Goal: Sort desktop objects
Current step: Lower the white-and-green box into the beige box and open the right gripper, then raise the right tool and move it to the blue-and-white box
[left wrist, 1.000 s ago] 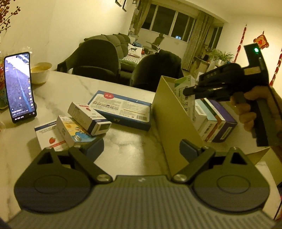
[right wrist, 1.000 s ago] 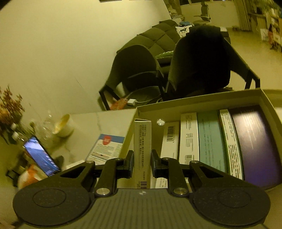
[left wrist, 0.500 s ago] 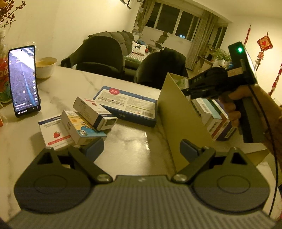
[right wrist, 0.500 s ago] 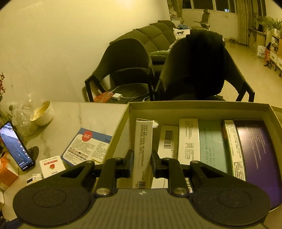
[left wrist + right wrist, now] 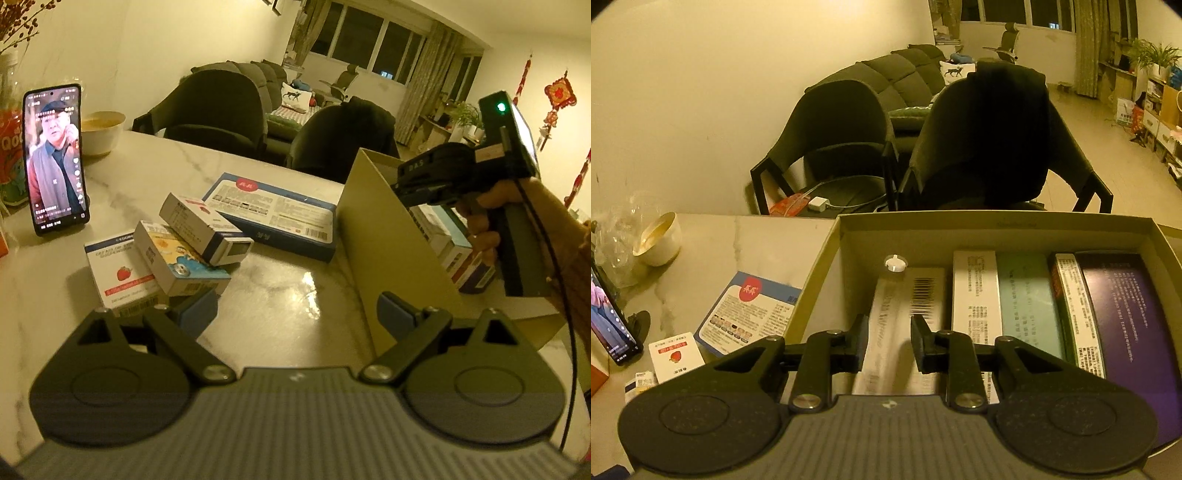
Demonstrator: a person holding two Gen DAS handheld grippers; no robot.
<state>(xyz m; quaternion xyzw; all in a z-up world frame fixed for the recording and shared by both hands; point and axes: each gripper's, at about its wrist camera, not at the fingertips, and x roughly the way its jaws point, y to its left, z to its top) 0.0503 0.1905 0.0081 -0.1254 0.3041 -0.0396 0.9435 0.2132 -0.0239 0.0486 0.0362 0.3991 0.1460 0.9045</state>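
Hovering over the cardboard box [image 5: 997, 225], the right gripper [image 5: 889, 334] has just been opening its jaws — white carton [image 5: 905, 295] lies loose between them; left gripper [image 5: 297, 308] jaws spread.

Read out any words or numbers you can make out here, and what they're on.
"DAS": side of the right tool, its jaws just opening with a white box between them.
"Qo", cut off: red pack.
Too small or blurred: strawberry box, blue box, phone.

Left of the left tongs, a white box with a red strawberry [image 5: 123, 275]; ahead, a blue-edged flat box with a red circle [image 5: 273, 210]; inside the beige carton [image 5: 997, 225], a barcoded white box [image 5: 908, 295], teal [image 5: 1027, 291] and purple [image 5: 1126, 317] boxes
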